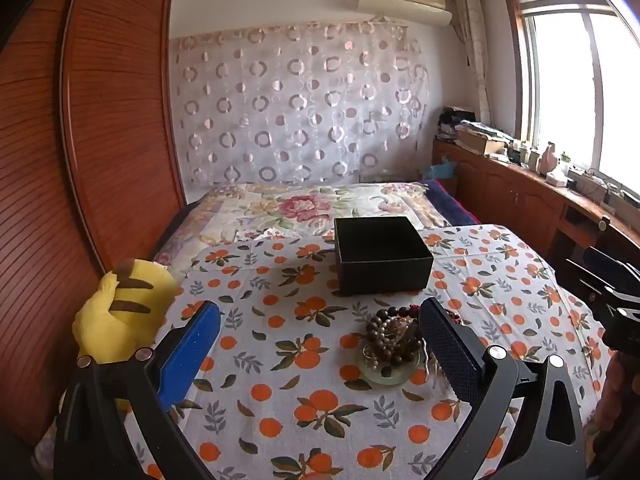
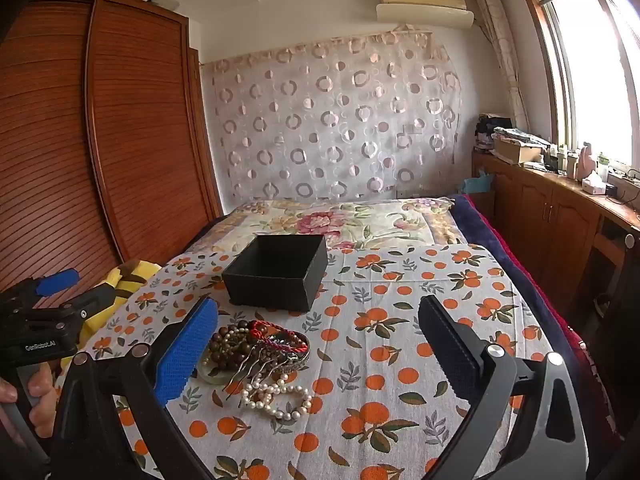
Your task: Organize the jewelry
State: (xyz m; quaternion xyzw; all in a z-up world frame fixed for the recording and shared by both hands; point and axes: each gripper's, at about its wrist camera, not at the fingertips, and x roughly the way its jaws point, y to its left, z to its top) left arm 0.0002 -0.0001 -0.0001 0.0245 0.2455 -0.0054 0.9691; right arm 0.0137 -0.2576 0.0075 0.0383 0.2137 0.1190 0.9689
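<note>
A pile of jewelry lies on the orange-print cloth: dark wooden beads, a red cord bracelet, a metal hair comb, a jade bangle and a white pearl bracelet. It also shows in the left wrist view. An open black box stands behind it, empty as far as I see; it shows in the left wrist view too. My left gripper is open, its right finger beside the pile. My right gripper is open, its left finger beside the pile.
A yellow plush toy sits at the table's left edge. A floral bed lies behind the table. A wooden wardrobe stands left, a cluttered wooden cabinet under the window right.
</note>
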